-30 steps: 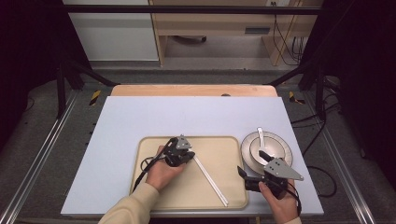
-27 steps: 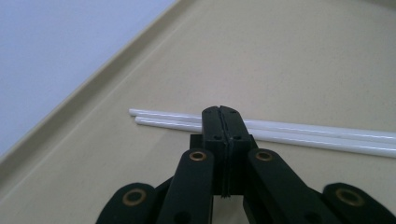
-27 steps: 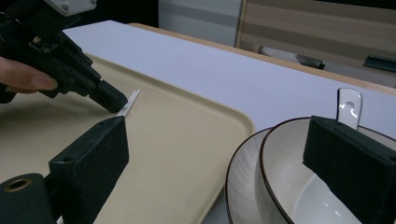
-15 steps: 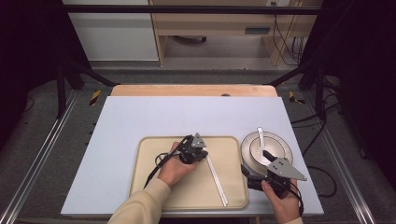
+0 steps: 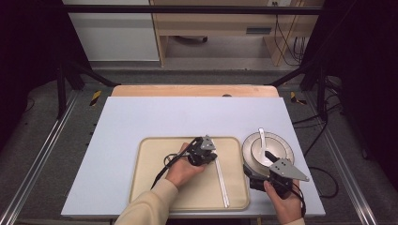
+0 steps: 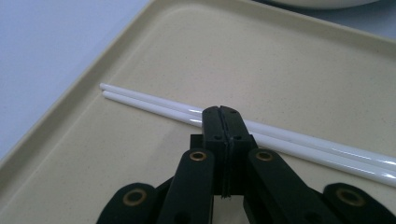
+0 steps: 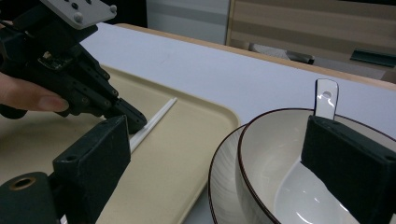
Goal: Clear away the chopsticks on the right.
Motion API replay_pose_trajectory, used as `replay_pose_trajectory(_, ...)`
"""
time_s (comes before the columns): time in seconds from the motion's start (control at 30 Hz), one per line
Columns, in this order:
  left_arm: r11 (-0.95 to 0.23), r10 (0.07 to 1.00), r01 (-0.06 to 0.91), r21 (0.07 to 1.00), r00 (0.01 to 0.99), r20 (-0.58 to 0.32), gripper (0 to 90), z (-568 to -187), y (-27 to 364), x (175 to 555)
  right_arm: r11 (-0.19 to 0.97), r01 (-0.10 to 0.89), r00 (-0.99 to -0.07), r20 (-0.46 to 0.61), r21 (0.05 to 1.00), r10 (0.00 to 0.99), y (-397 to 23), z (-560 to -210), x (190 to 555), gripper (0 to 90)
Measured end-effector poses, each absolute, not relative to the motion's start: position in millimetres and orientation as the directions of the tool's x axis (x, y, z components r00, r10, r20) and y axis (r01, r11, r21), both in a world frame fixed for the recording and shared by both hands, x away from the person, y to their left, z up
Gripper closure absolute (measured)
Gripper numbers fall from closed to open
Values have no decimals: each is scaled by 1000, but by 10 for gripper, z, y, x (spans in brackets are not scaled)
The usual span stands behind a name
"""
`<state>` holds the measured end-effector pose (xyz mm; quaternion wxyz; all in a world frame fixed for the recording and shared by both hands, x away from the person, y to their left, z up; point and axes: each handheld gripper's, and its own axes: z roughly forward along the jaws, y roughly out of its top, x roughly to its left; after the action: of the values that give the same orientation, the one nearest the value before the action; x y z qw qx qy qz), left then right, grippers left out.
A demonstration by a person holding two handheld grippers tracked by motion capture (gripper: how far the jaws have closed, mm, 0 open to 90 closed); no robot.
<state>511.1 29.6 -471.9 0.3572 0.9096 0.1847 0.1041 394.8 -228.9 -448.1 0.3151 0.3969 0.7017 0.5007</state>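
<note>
Moved rightward across the tray (image 5: 155, 187), the left hand-held gripper (image 5: 212, 157) sits clenched at the chopsticks (image 6: 154, 103); the right hand-held gripper (image 5: 262, 164) gapes released at the bowl (image 5: 277, 143).

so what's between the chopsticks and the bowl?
In the high view, just bare tray, its right rim, then a strip of table before the plate under the bowl; chopsticks lie apart.

Grey floor (image 5: 47, 140), wooden cabinet (image 5: 220, 23) behind, black frame rails (image 5: 187, 9).
</note>
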Motion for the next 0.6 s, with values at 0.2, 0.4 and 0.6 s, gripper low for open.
replay_pose_trajectory(0.2,-678,390,247,692,919,53,897,-4725,237,5072,193,236,-507,-49,952,861,-2285,-4481,3952,80)
replay_pose_trajectory(0.4,-682,374,234,693,926,55,897,-4726,201,5041,201,231,-513,-57,952,857,-2315,-4484,3959,88)
replay_pose_trajectory(0.6,-683,364,226,695,930,55,897,-4728,165,5016,200,233,-509,-56,952,859,-2328,-4483,3960,91)
